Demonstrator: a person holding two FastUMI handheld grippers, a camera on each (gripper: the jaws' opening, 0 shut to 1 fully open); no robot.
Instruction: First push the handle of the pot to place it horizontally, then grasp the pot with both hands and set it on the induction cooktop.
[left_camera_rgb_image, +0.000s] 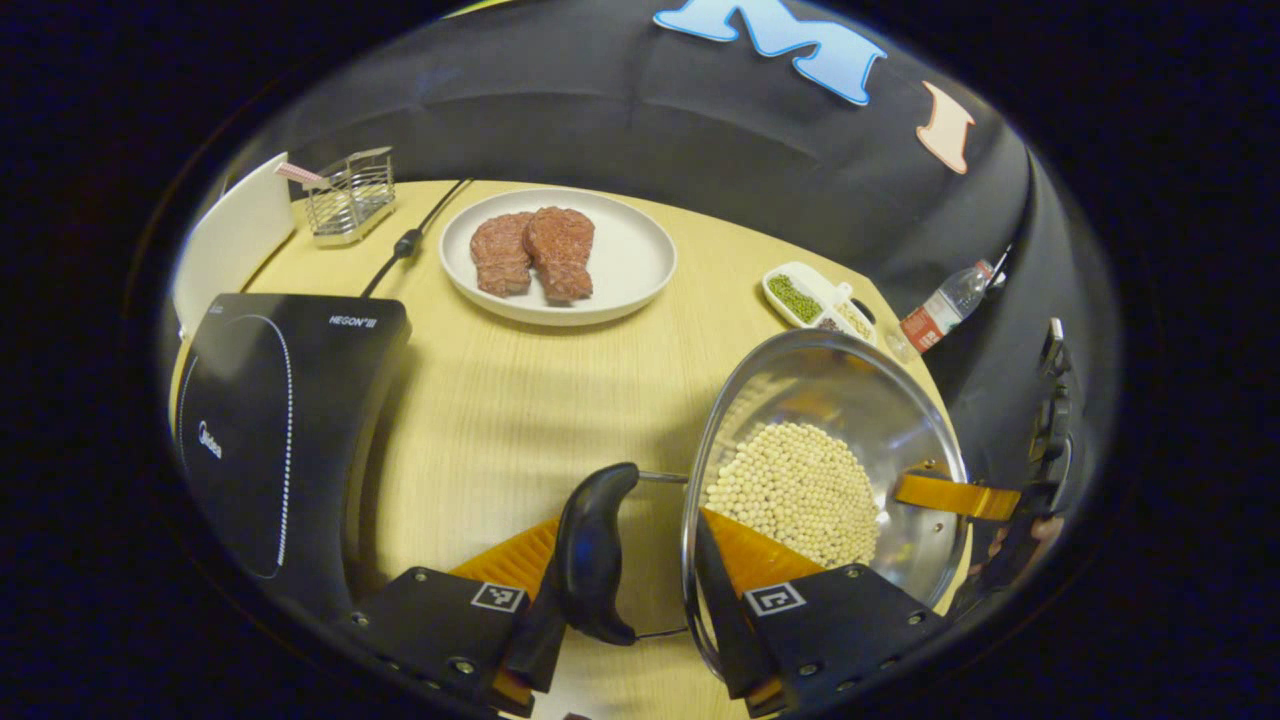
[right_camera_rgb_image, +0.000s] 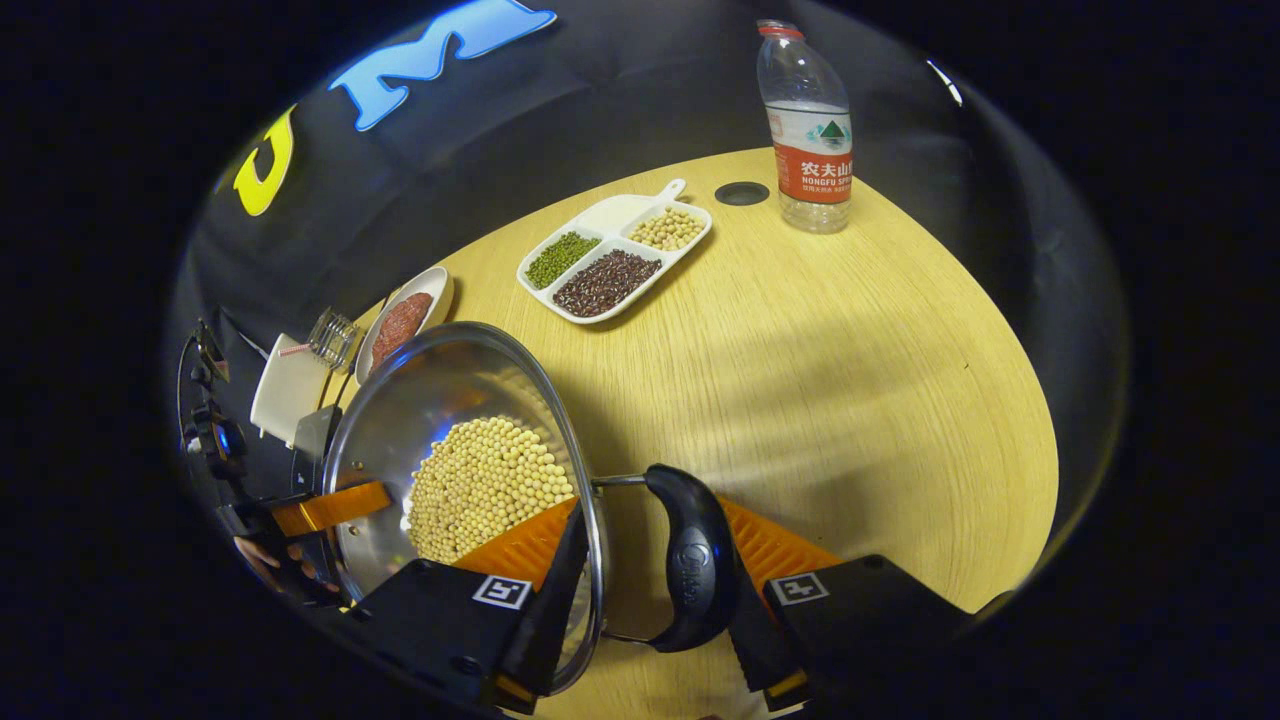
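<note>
A steel pot (left_camera_rgb_image: 850, 390) holding soybeans (left_camera_rgb_image: 795, 490) stands at the table's near right, beside the black induction cooktop (left_camera_rgb_image: 270, 420) on the left. My left gripper (left_camera_rgb_image: 630, 570) is shut across the pot's black side handle (left_camera_rgb_image: 595, 555), one finger outside the handle and the other inside the rim. In the right gripper view, my right gripper (right_camera_rgb_image: 655, 570) clamps the opposite black handle (right_camera_rgb_image: 700, 570) and the pot (right_camera_rgb_image: 420, 400) wall the same way. Each view shows the other gripper's orange finger at the far rim. I cannot tell whether the pot rests on the table.
A white plate (left_camera_rgb_image: 630, 260) with two pieces of meat sits at the back. A divided dish (right_camera_rgb_image: 600, 215) of beans and a water bottle (right_camera_rgb_image: 808, 130) stand on the wooden table (right_camera_rgb_image: 850, 380). A wire rack (left_camera_rgb_image: 350, 195) and the cooktop's cable (left_camera_rgb_image: 405, 245) lie behind the cooktop.
</note>
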